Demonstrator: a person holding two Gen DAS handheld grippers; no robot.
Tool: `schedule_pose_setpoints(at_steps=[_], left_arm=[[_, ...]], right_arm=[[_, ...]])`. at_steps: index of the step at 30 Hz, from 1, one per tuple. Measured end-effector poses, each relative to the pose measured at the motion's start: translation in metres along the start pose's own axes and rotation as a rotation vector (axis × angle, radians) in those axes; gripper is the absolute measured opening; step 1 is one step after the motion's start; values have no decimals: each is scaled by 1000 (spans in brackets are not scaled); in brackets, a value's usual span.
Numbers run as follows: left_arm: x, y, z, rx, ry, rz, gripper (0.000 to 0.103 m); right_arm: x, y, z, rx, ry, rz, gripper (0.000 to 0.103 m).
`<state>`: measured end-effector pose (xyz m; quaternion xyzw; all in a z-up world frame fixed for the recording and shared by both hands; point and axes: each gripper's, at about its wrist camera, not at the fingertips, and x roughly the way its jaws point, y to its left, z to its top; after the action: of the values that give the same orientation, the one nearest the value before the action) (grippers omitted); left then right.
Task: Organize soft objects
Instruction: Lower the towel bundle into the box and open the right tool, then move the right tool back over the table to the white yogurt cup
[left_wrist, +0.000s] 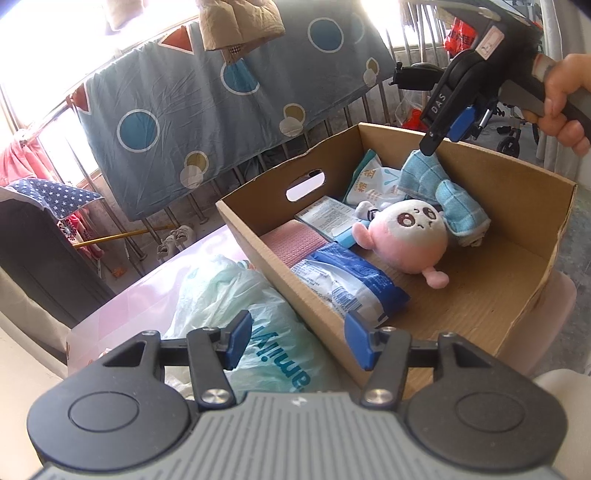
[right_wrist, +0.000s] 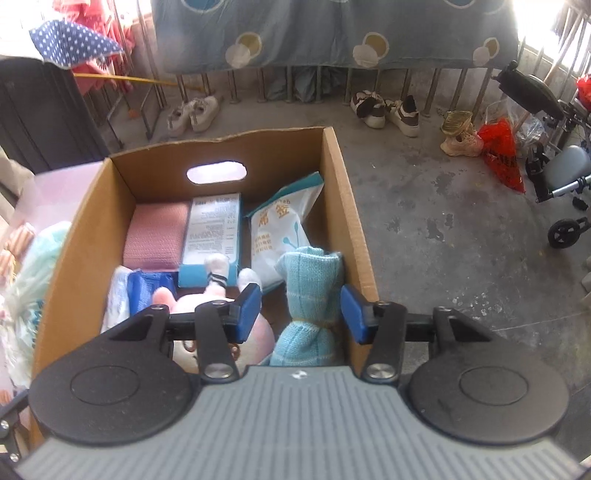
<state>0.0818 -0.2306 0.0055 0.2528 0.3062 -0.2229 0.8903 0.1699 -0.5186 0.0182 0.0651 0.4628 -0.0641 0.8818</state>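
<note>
The right gripper (right_wrist: 301, 314) is held with jaws parted around the blue rolled towel (right_wrist: 310, 295), pads clear of it. The towel rests in the cardboard box (right_wrist: 347, 206) beside the pink plush toy (left_wrist: 402, 240). The left gripper (left_wrist: 299, 343) is released above a plastic bag (left_wrist: 236, 306).

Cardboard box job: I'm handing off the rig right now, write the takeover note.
Right hand-held gripper: open, over the box, blue rolled towel between its pads but not pinched.
Left hand-held gripper: open, empty, above the plastic bag beside the cardboard box.
Done: in the box lie the towel, pink plush toy, pink cloth, blue-white packet and two more packets.
Left: the plastic bag outside the box.
</note>
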Motion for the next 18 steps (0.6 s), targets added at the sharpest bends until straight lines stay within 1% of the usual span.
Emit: schedule_pose_setpoints(at_steps=[2,3,6,9,10,11,12,14,16,17,18], left_arm=[[-4,5,-1,-9,-6,5,57],[-6,7,-2,-14,-10,10,57],[-12,15,-6,-25,-14,26,57],[-15,24,-11,-37,-8,45,57],[-16,28,-14,-42,-5,53,57],[-16,32,-16,-48,-2,59,57],[-17,35,-17,-55,1,63,57],[-17,41,-21,-69,7,71,57],[-18,47,-23,-84,7,73,57],[-19,50,-23,-91,7,73,57],[-20,52,-24,-95,5,75,57]], right_arm=[[2,2,-4,29,21,45,48],[6,4,-6,33,33,48,48],[27,13,-10,44,78,15,48],[51,15,-13,96,132,28,48],[57,16,-14,106,142,27,49],[61,18,-15,118,139,33,54],[64,17,-14,135,138,49,56],[71,15,-12,185,148,99,57],[78,10,-12,261,170,178,57],[83,9,-14,292,181,215,58],[85,10,-15,298,179,215,61]])
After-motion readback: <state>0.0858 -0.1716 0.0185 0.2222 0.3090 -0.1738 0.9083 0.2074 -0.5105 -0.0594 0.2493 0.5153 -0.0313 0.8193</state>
